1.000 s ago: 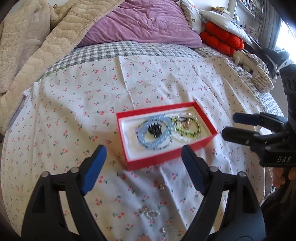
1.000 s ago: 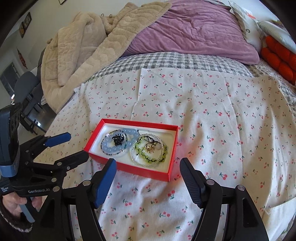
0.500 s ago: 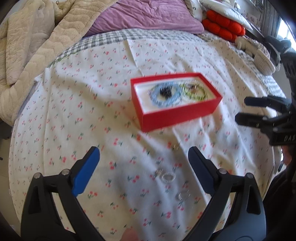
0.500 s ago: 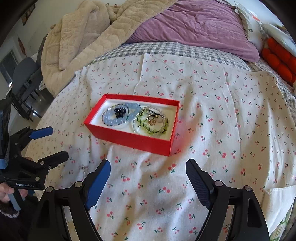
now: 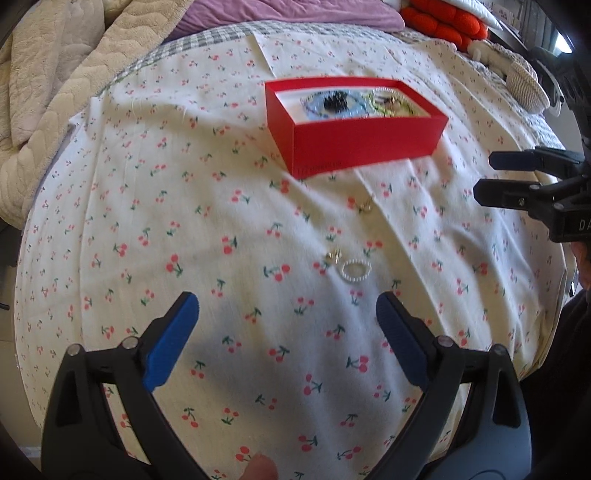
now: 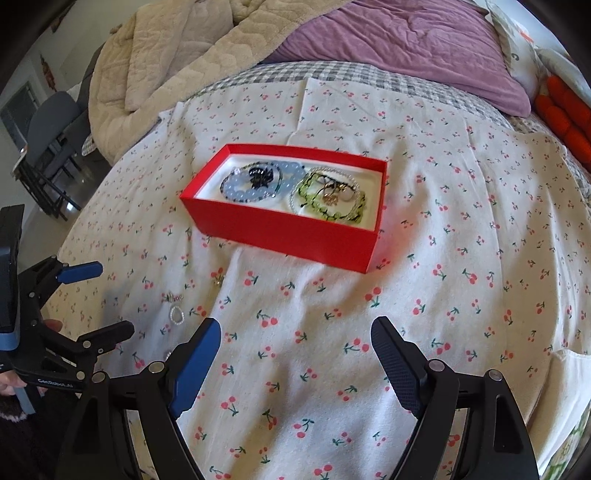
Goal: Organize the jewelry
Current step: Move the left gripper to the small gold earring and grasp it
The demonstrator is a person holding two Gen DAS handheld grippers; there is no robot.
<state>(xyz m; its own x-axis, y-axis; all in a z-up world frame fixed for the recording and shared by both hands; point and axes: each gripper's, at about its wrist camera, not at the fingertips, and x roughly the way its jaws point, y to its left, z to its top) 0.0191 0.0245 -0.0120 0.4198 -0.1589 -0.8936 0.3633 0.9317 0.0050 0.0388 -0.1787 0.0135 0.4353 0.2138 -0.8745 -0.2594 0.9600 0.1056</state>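
A red box (image 5: 364, 142) (image 6: 280, 229) sits on the cherry-print cloth (image 5: 184, 221). It holds a blue bead bracelet (image 6: 255, 182), a green bead bracelet (image 6: 328, 199) and small dark and gold pieces. A small pearl ring (image 5: 355, 270) (image 6: 177, 315), a tiny gold piece (image 5: 333, 255) and another small charm (image 5: 365, 205) (image 6: 218, 281) lie loose on the cloth in front of the box. My left gripper (image 5: 286, 314) is open and empty, just short of the pearl ring. My right gripper (image 6: 295, 343) is open and empty, in front of the box.
A beige quilted blanket (image 6: 177, 62) and a purple duvet (image 6: 406, 37) lie at the far side of the bed. Orange cushions (image 5: 443, 22) and a woven basket (image 5: 524, 85) are at the far right. A chair (image 6: 48, 140) stands beside the bed.
Both grippers have pulled back and lowered toward the cloth. The left gripper now faces the loose pearl ring, which has come nearer its jaws. The box has not moved.
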